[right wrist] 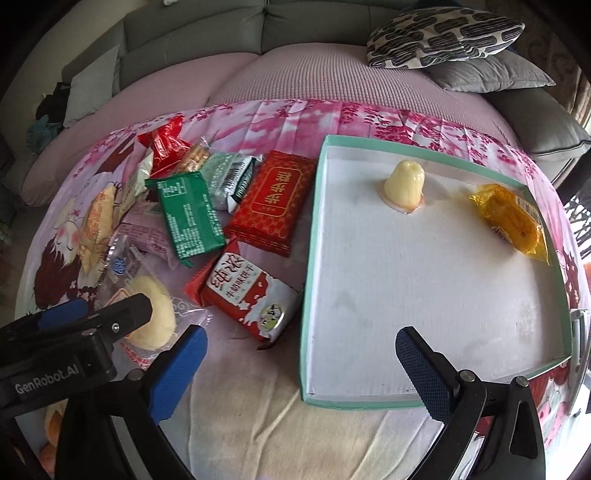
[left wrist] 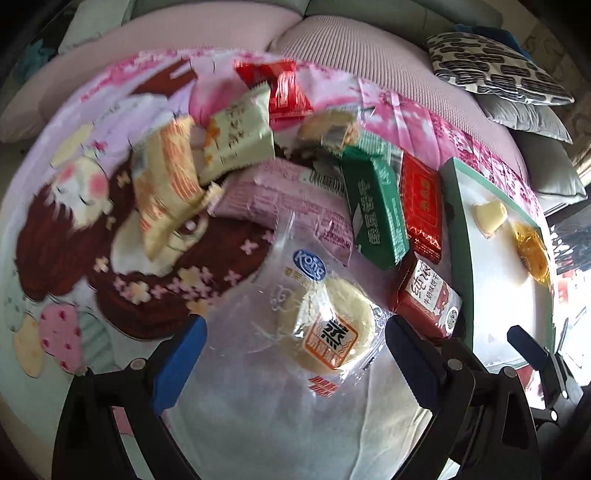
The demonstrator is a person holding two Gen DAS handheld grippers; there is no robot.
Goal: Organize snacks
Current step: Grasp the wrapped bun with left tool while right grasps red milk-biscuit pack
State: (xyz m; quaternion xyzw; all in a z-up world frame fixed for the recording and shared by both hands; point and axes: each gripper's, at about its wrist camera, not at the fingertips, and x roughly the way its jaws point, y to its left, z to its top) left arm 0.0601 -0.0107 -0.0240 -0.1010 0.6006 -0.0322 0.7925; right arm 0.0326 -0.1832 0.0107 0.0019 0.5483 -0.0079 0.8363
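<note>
A pile of wrapped snacks lies on a pink printed cloth [left wrist: 66, 221]. A round pale cake in a clear wrapper [left wrist: 328, 328] lies between the open fingers of my left gripper [left wrist: 295, 354]; it also shows in the right wrist view [right wrist: 153, 317] under the left gripper [right wrist: 92, 314]. Beside it are a red-and-white biscuit pack [right wrist: 245, 295], a green pack [right wrist: 190, 218] and a red pack [right wrist: 271, 201]. A shallow green-rimmed box [right wrist: 314, 236] holds a pale jelly cup [right wrist: 402, 182] and a yellow pack [right wrist: 513, 221]. My right gripper [right wrist: 301, 356] is open and empty over the box's near left corner.
More snacks lie at the back of the pile: a cream pack [left wrist: 236, 140], a red wrapper [left wrist: 284, 88] and a pink pack [left wrist: 291, 206]. A sofa with patterned [right wrist: 443, 35] and grey cushions [right wrist: 487, 75] stands behind the cloth.
</note>
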